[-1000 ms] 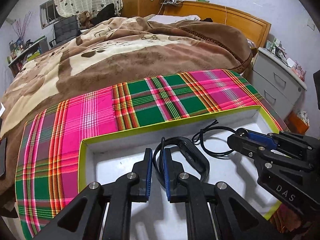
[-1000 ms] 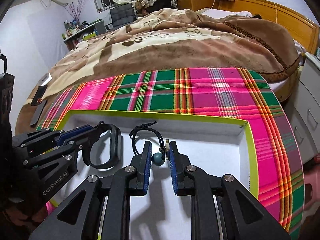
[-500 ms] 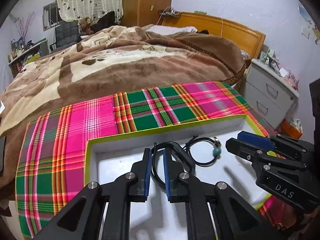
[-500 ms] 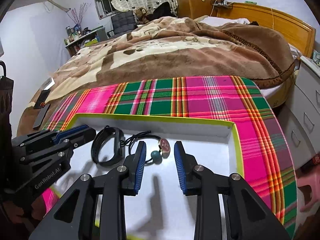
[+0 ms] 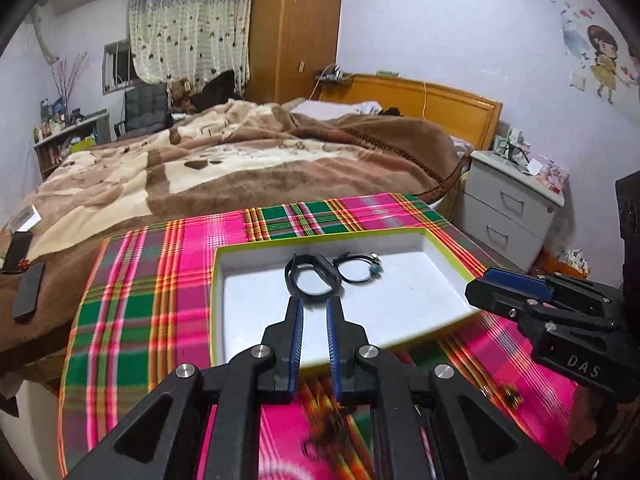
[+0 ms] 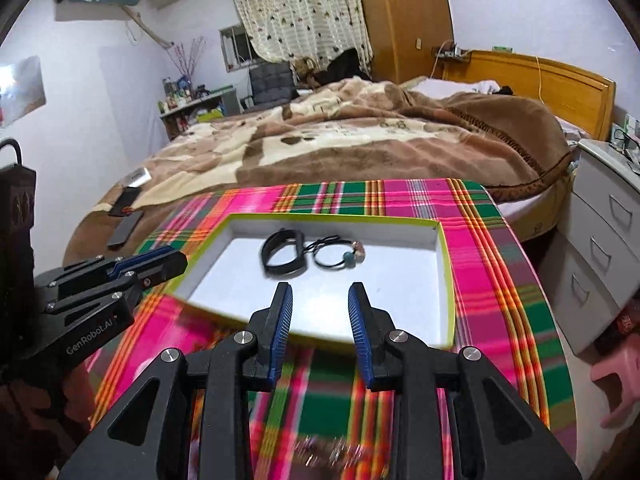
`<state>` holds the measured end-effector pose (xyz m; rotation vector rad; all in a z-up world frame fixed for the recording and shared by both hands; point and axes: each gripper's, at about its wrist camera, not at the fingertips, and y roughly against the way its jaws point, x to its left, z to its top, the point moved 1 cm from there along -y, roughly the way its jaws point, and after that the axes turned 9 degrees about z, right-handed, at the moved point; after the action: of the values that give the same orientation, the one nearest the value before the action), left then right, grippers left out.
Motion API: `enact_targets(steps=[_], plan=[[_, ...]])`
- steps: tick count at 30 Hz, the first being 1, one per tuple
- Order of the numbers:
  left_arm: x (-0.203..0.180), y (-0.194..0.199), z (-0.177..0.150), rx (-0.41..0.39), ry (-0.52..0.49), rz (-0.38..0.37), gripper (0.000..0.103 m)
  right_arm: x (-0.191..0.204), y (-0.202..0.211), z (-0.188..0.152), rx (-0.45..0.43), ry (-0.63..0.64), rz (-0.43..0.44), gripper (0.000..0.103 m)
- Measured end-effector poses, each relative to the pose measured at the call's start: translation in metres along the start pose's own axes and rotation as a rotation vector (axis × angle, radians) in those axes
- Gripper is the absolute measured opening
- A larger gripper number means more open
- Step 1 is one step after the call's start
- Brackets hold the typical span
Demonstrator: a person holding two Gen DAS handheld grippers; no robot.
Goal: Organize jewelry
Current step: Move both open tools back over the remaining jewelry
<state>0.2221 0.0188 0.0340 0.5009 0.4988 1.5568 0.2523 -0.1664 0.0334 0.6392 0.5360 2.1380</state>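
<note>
White card lines the tray, which sits on a plaid cloth at the foot of a bed; two pieces already lie in it, a black band and, just beside it, a cord bracelet with a teal bead; in the right view the band and bracelet lie side by side near the far wall of the tray. Both tools hover over the near edge, apart from the jewelry; the left gripper has its fingers a narrow gap apart with nothing between them; the right gripper has its fingers spread wide, likewise holding nothing.

Judged from this, one placement is done and the hands are between pieces. Blurred small shapes show on the cloth below the tray in both views, perhaps more jewelry, though too smeared to name. If so, the next move calls for lowering a gripper toward the near cloth, widening the left fingers first, and pinching a thin item cleanly off soft fabric without snagging the weave; then carrying it into free tray floor beside the bracelet.
</note>
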Motion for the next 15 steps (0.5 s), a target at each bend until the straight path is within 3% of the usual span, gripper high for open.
enact_targets(steps=[15], plan=[[-0.007, 0.096, -0.075, -0.058, -0.021, -0.008, 0.011, 0.030, 0.081, -0.078, -0.050, 0.005, -0.017, 0.030]])
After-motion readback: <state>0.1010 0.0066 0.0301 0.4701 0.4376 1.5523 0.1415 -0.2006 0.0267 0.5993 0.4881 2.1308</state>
